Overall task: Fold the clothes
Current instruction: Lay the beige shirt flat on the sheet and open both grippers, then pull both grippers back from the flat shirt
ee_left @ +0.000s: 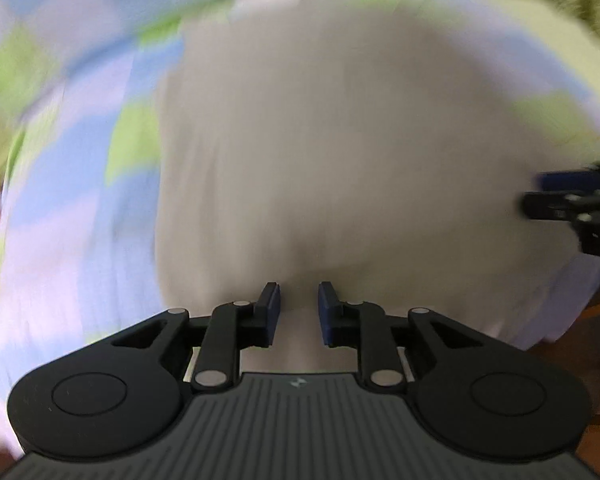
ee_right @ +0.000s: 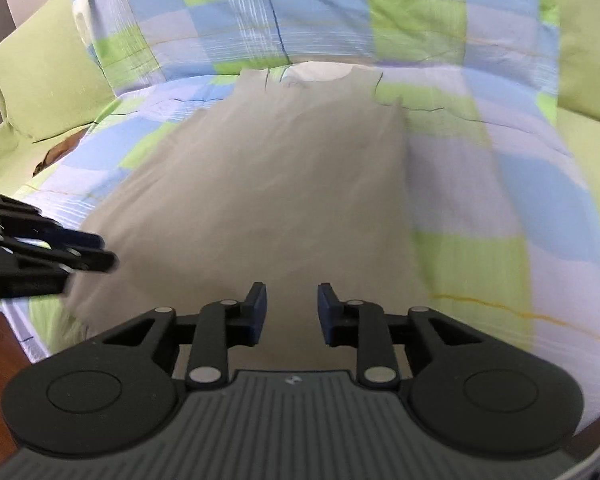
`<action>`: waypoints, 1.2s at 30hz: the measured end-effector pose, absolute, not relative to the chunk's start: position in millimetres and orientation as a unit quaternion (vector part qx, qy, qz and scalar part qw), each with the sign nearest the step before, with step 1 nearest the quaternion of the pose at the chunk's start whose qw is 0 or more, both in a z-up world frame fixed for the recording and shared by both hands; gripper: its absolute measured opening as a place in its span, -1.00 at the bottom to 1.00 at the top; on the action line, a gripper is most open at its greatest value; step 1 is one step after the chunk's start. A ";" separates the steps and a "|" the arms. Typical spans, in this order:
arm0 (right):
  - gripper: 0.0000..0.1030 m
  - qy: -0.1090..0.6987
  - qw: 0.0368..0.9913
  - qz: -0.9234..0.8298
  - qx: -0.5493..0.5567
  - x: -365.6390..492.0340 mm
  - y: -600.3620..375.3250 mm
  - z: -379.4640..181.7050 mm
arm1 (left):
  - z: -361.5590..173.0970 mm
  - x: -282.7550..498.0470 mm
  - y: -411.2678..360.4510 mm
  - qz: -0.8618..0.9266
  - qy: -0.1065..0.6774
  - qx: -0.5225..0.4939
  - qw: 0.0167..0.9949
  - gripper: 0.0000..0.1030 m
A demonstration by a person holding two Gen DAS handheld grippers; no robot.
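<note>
Hovering over the near hem of the beige garment point(ee_left: 340, 140), the left gripper point(ee_left: 299, 304) is pointing steeply down, its jaws narrowly parted with nothing between them. The garment is lying flat on a checked bedspread point(ee_right: 480, 160). To its right the right gripper point(ee_right: 291, 308) is tilting down likewise, narrowly apart and empty. Only the right wrist view is showing the garment's neckline point(ee_right: 316, 74) at the far end and a green cushion point(ee_right: 48, 80) beyond it.
</note>
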State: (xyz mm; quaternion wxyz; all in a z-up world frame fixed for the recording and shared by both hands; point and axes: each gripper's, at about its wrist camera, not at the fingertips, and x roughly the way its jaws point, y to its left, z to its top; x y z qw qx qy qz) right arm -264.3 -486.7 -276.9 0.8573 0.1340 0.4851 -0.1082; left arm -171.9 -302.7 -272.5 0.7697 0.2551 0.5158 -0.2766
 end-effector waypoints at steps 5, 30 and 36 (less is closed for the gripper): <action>-0.34 0.524 0.815 -0.166 0.182 -307.5 -489.9 -272.8 | -256.3 -206.0 -285.3 -0.235 0.584 0.206 0.749 0.01; 0.19 0.490 0.818 -0.197 0.227 -326.0 -422.9 -170.2 | -173.6 -199.3 -275.6 -0.227 0.588 0.134 0.765 0.43; 0.20 0.509 0.806 -0.199 0.227 -312.3 -435.5 -191.0 | -199.1 -189.0 -284.6 -0.217 0.611 0.134 0.749 0.43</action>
